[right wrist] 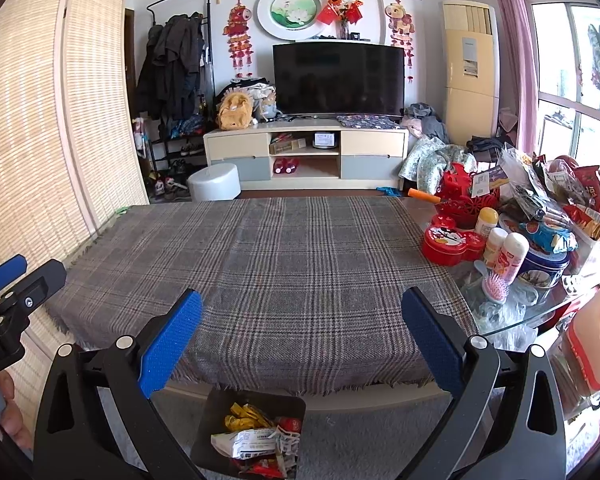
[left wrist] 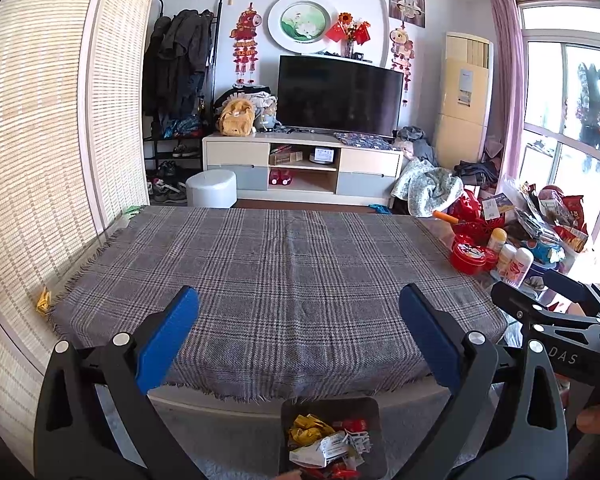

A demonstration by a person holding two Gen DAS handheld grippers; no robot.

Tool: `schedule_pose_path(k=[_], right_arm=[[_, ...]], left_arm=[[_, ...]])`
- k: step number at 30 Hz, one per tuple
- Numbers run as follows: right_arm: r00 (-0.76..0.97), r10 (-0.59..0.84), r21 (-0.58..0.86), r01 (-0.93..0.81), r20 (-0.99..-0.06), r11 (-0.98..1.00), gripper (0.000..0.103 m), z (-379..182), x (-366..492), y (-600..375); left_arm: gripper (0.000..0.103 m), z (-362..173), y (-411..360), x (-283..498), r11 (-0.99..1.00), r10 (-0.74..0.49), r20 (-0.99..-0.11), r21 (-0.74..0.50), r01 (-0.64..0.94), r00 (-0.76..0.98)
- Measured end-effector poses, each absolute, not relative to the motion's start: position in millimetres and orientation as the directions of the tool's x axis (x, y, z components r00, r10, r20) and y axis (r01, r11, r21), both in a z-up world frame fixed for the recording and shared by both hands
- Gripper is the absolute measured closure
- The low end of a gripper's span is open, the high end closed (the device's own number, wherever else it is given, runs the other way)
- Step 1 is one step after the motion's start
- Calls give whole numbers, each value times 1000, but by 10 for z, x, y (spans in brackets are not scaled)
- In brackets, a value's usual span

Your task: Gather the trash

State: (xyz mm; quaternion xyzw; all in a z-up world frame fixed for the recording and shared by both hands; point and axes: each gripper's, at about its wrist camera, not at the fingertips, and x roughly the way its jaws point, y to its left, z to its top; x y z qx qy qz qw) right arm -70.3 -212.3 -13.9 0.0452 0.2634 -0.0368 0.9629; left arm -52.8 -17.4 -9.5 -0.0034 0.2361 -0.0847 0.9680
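A dark bin stands on the floor in front of the table and holds yellow, red and white wrappers; it also shows in the right wrist view with its wrappers. My left gripper is open and empty above the table's near edge. My right gripper is open and empty, also above the near edge. A small yellow wrapper lies at the left edge of the plaid cloth. The right gripper shows in the left wrist view.
Red tins, bottles and snack bags crowd the table's right end. A bamboo screen stands on the left. A TV cabinet and white stool stand beyond the table.
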Motion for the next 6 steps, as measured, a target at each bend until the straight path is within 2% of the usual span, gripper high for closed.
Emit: schedule_pose_path(k=[6], right_arm=[[858,-46,69,94,-512,993,3,-143,-703,-2123]], left_arm=[[8,-117,-163,-525,987,-156,-467,-47,152,871]])
